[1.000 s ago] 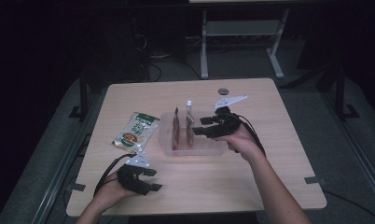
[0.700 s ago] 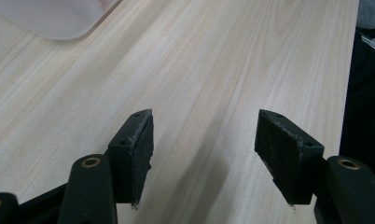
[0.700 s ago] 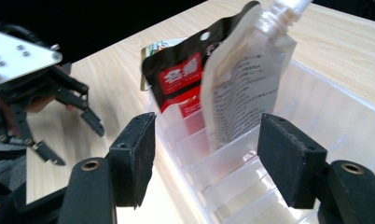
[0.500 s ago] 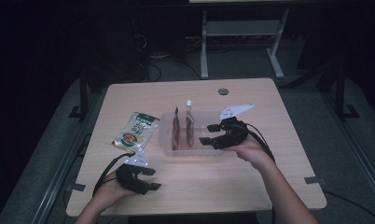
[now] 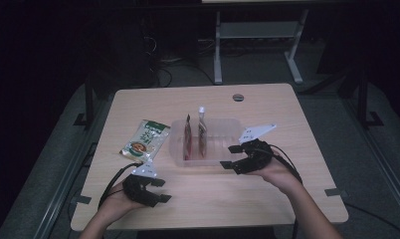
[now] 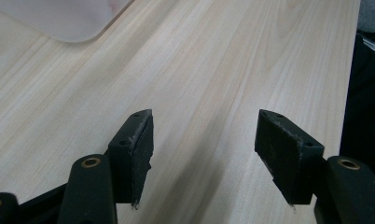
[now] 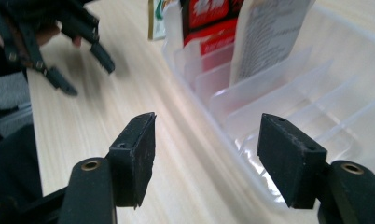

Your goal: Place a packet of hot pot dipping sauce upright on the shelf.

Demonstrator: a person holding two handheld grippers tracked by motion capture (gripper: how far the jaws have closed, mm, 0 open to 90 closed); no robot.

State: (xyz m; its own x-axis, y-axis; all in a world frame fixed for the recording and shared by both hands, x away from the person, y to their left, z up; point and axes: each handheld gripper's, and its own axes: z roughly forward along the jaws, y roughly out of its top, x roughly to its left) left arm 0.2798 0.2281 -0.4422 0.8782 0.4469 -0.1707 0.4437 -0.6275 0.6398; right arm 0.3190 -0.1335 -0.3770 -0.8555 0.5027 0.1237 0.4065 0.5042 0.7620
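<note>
High view: two sachets point(image 5: 195, 137) already stand in the clear bin point(image 5: 228, 130); one green packet point(image 5: 146, 139) waits at its nine o'clock. Both claws, right claw point(image 5: 231, 157) and left claw point(image 5: 157, 190), are spread and carry nothing.

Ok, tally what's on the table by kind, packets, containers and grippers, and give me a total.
Packets standing in the bin: 2, one red and one white-capped
Packets lying flat on the table: 1, the green packet
Clear plastic bin: 1
Grippers: 2, left gripper and right gripper, both open
Total: 6
</note>
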